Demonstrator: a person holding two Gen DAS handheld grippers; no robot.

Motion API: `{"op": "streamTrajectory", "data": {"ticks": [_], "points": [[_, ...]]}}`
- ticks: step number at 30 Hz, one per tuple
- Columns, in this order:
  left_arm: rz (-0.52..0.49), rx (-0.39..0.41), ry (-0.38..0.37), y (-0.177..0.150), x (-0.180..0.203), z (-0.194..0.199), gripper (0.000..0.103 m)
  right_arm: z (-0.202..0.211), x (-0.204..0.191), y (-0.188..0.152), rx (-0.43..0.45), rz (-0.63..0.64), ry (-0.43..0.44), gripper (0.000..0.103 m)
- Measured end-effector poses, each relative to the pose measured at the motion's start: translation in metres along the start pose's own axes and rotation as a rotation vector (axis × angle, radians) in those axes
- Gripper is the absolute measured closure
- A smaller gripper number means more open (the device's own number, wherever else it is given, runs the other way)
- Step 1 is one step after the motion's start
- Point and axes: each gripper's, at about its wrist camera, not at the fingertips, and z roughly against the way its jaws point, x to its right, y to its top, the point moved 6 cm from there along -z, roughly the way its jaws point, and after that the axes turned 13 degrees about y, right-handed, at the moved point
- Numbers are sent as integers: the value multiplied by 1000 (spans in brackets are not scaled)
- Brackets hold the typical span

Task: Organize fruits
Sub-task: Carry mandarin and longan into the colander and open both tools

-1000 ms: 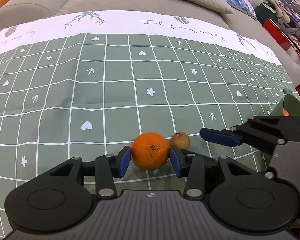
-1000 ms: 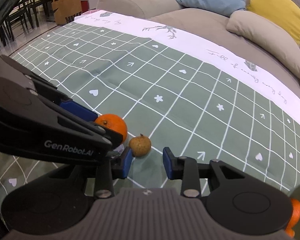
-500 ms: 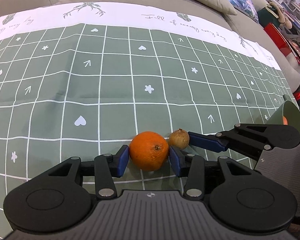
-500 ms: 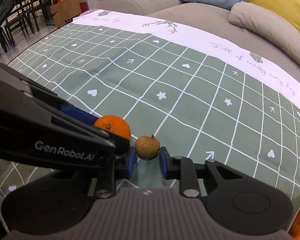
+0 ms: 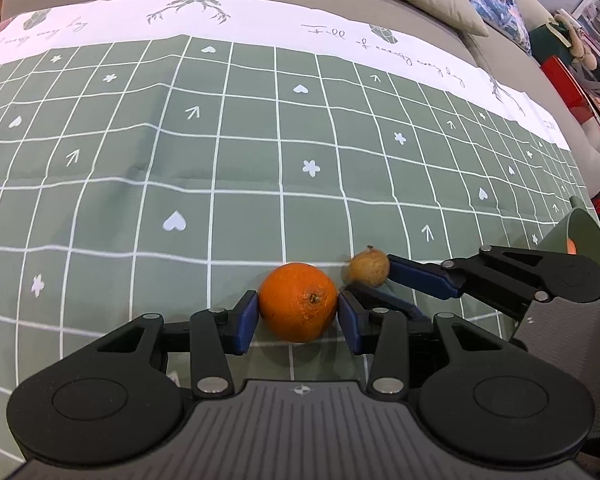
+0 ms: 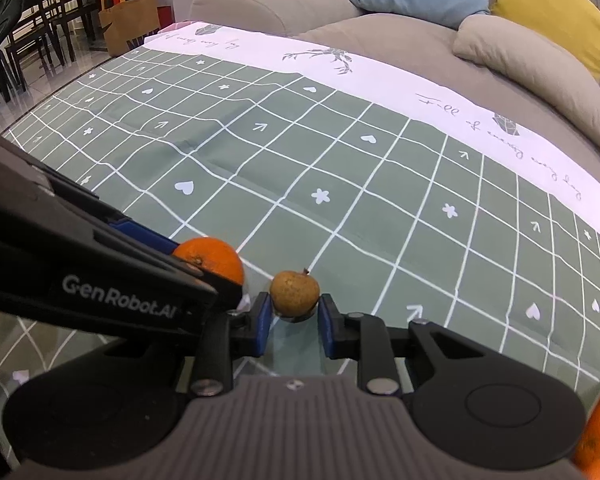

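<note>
An orange (image 5: pixel 298 300) rests on the green checked tablecloth (image 5: pixel 220 160) near its front edge. My left gripper (image 5: pixel 298 314) is shut on it, one blue pad against each side. Just right of the orange sits a small brown fruit (image 6: pixel 295 292) with a short stem. The right gripper (image 6: pixel 294 316) is shut on that fruit, both pads touching it. In the left wrist view the brown fruit (image 5: pixel 368 270) shows between the right gripper's fingers (image 5: pixel 420 278). In the right wrist view the orange (image 6: pixel 216 258) is half hidden behind the left gripper's body (image 6: pixel 100 280).
A green bowl (image 5: pixel 580 232) with an orange inside stands at the table's right edge. More oranges (image 6: pixel 598 436) show at the lower right. A sofa with cushions (image 6: pixel 540 68) runs along the far side. Dark chairs (image 6: pixel 32 52) and a cardboard box stand far left.
The right gripper moved forward around the small brown fruit and shut on it. The left gripper stayed at the orange, its pads drawing slightly tighter.
</note>
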Motion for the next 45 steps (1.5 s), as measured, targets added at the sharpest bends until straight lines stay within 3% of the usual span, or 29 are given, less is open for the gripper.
{"op": "streamTrajectory", "data": {"ticks": [12, 20, 31, 39, 45], "points": [[0, 53, -30, -17, 9, 52, 55, 68, -13, -24, 64, -50, -28, 83], [-45, 84, -62, -24, 39, 87, 55, 124, -14, -43, 107, -93, -58, 83], [-164, 117, -144, -17, 108, 110, 55, 200, 13, -76, 201, -176, -156, 83], [-286, 106, -191, -12, 166, 111, 55, 229, 57, -114, 182, -295, -236, 83], [-376, 58, -242, -12, 212, 104, 55, 234, 82, -130, 137, -308, -231, 83]]}}
